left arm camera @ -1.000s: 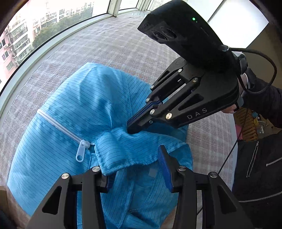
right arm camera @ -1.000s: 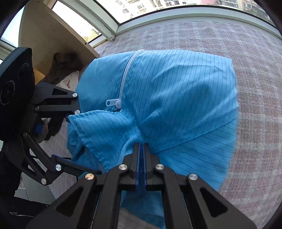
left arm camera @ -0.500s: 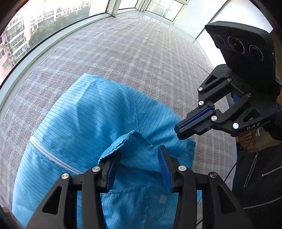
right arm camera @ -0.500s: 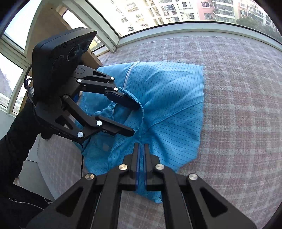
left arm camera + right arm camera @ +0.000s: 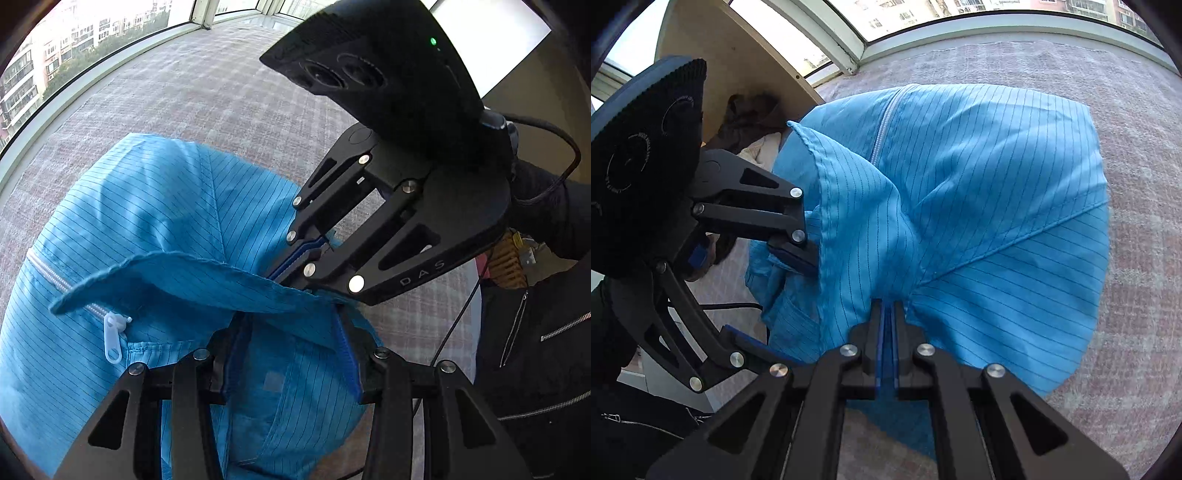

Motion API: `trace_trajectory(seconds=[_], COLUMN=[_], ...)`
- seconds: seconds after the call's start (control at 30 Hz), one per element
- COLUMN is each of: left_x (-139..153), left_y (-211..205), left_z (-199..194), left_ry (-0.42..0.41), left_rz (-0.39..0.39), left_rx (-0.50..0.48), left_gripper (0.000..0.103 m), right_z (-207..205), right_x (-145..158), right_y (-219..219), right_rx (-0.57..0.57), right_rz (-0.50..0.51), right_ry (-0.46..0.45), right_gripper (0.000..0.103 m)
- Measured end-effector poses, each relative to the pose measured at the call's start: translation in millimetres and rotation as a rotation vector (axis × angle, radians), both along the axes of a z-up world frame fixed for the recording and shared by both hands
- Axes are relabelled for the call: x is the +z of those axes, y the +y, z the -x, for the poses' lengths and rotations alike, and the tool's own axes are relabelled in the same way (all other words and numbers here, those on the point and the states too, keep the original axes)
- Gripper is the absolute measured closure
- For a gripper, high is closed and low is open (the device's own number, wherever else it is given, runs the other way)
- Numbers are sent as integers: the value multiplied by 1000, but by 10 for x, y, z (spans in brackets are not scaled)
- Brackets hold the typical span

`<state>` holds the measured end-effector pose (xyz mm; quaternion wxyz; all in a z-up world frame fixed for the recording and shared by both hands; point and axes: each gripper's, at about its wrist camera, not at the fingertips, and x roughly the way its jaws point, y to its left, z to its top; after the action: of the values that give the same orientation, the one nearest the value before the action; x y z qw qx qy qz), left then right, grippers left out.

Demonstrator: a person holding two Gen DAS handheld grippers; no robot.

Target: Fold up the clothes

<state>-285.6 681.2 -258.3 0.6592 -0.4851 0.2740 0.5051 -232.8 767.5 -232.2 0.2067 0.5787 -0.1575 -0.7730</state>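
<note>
Right tongs [image 5: 886, 314] pinched the jacket [image 5: 979, 184] fold for lifting; left tongs [image 5: 290, 354] stood spread, straddling its collar [image 5: 177, 273].

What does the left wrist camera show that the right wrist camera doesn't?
Left wrist only: the white zipper pull and the person's black jacket. Right wrist only: a wooden shelf with brown clothes. Both: the blue garment on the checked cloth, the right gripper shut on a fold, and the left gripper astride the fabric.
</note>
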Motion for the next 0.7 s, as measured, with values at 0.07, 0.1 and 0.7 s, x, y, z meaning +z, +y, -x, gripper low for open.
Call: trace_trajectory(seconds=[0.07,0.1,0.7], left_x=[63,82,18], left_y=[10,12,-8], left_z=[6,24,309], left_ry=[14,6,4], left_rz=[-20,-25,-7], left_rx=[-7,-7,9], left_gripper=[61,61,60], right_z=[22,17,308], right_x=[-3,-20,-165], right_y=[15,77,448], right_rx=[1,-14,-24], right_rz=[23,56,242], right_ry=[-4,-6,-22], right_gripper=[100,100,99])
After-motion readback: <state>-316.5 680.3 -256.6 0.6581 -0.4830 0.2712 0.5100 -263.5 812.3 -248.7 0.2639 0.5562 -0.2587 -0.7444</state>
